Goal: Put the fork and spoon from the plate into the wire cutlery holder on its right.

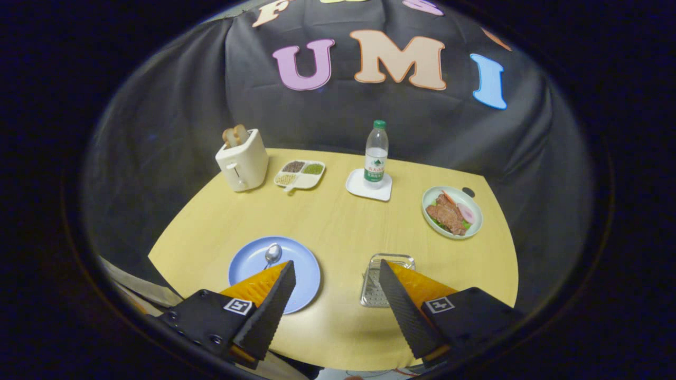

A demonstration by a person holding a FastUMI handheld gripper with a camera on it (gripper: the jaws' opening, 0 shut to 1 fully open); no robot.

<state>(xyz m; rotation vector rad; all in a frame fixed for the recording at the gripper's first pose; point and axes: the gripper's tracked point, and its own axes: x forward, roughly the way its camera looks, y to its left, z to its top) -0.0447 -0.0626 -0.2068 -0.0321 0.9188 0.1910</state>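
**Above the near table edge, gripper spread wide over plate and holder**

Above the near edge of the round pale-yellow wooden table (338, 232), the gripper (336, 269) hangs with its two fingers spread wide apart and nothing between them but bare tabletop. One fingertip lies over the near side of the round blue plate (248, 266), the other over the square silver wire cutlery holder (372, 287), which stands just to the right of the plate and a little apart from it.

On the blue plate a small metal spoon (272, 254) rests with its bowl toward the far rim; its handle runs back toward the finger and is partly hidden behind it. Whether a fork lies there too cannot be told, since the finger covers much of the plate.

Beyond the fingers, along the far side of the table, stand a cream-coloured toaster (244, 161) with two slices of toast (235, 135) sticking up from its slots, a white divided dish (299, 174) holding dark, green and pale grains in separate compartments, and a clear plastic water bottle with a green cap (376, 154) upright on a square white coaster (368, 186). Farther right sits a pale-green round plate of meat and vegetables (452, 212), well apart from the cutlery holder.
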